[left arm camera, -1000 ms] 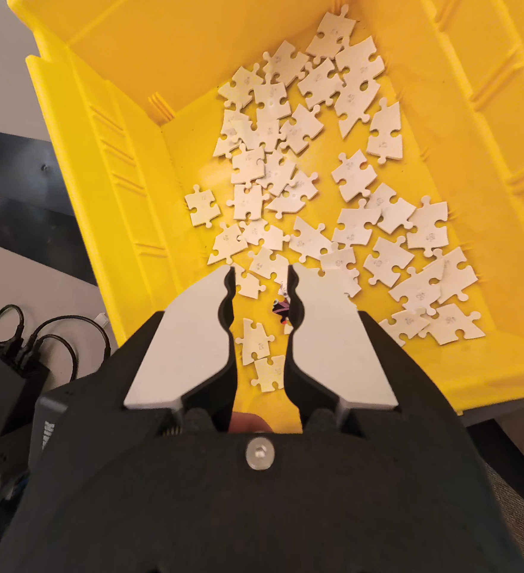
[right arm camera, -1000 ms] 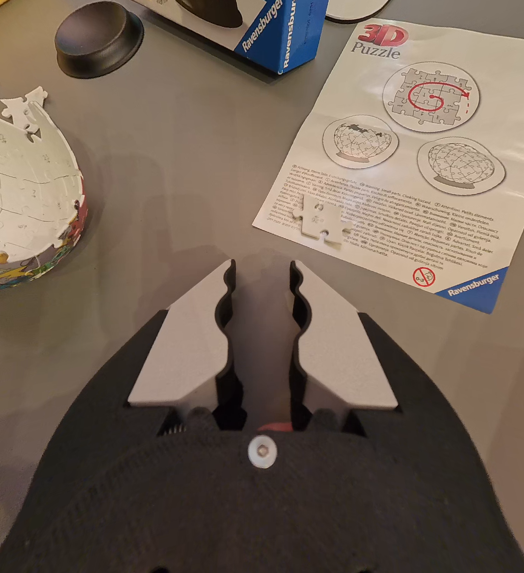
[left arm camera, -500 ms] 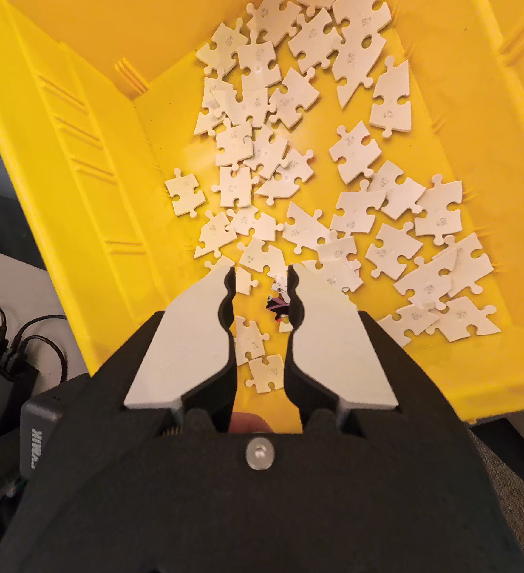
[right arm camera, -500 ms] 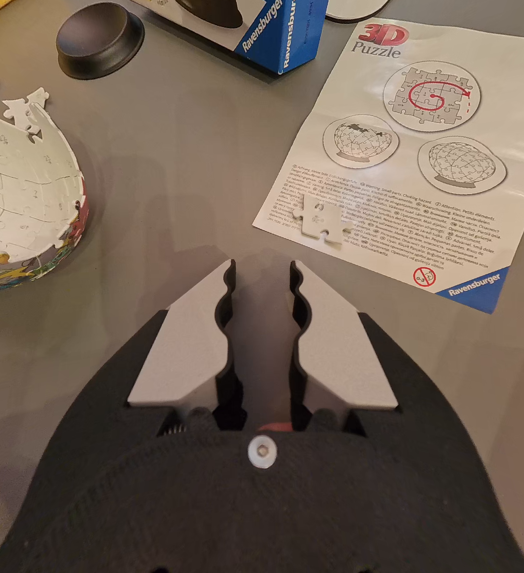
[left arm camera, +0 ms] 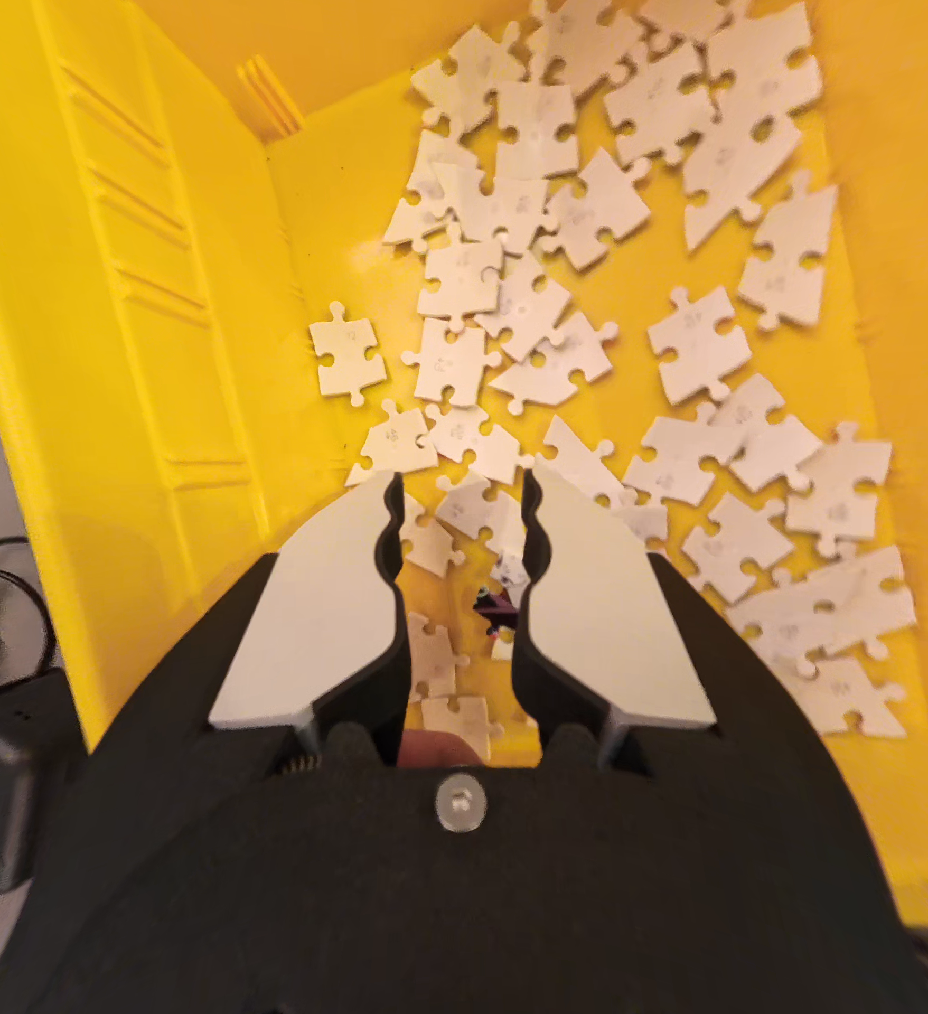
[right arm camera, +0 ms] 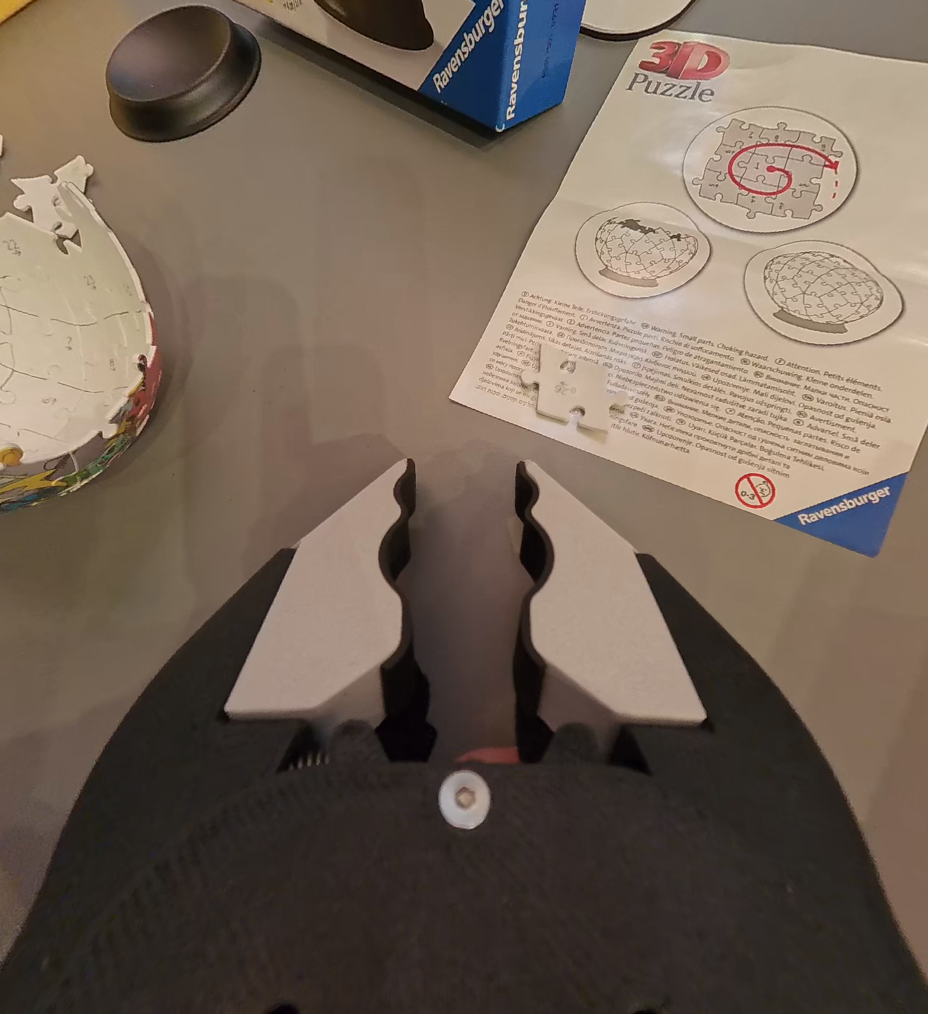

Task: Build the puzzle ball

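Left gripper (left arm camera: 459, 483): hanging over the yellow bin (left arm camera: 138, 340), jaws parted, gripping nothing. Loose puzzle pieces (left arm camera: 692, 356) are lying blank side up across the bin floor, dozens of them, some overlapping. One piece with its printed side showing (left arm camera: 491, 606) is sitting between the fingers, lower down on the floor of the bin; whether the fingers are touching anything cannot be told.

Right gripper (right arm camera: 464, 472): hanging above the grey table (right arm camera: 341, 274), jaws parted, empty.

Half-built ball (right arm camera: 50, 351): resting on the table to the left of the right gripper, an open bowl-shaped shell with a jagged rim, colour print outside.

Single piece (right arm camera: 568, 392): lying on the instruction sheet (right arm camera: 752, 274), ahead and to the right of the right gripper.

Black stand (right arm camera: 181, 77) and blue box (right arm camera: 472, 60): sitting beyond the ball, well apart from both grippers.

Progress, as judged: roughly the lower part of the ball is assembled; most pieces are waiting in the bin, and the stand is unused.
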